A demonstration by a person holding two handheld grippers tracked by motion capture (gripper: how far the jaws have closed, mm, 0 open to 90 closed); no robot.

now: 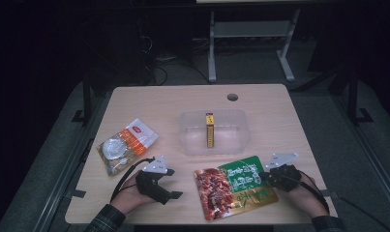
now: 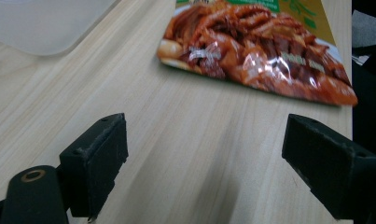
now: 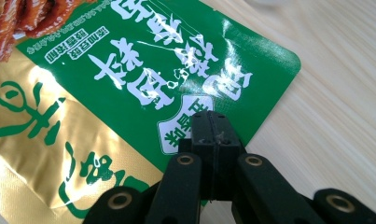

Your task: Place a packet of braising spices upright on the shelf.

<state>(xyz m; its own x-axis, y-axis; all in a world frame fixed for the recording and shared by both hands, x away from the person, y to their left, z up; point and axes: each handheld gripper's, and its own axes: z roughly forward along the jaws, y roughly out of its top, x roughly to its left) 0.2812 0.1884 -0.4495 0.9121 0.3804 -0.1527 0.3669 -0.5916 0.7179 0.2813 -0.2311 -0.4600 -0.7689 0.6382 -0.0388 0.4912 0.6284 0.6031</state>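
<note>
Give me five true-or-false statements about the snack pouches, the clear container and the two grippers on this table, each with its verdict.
1. The right gripper is shut on the edge of the green and gold snack pouch. True.
2. The left gripper holds the orange and white pouch. False: its jaws stand wide open over bare table, with nothing between them.
3. A yellow box lies inside the clear container. True.
4. The green and gold snack pouch is inside the clear container. False: it lies flat on the table in front of it.
5. The orange and white pouch lies left of the clear container in the high view. True.
</note>
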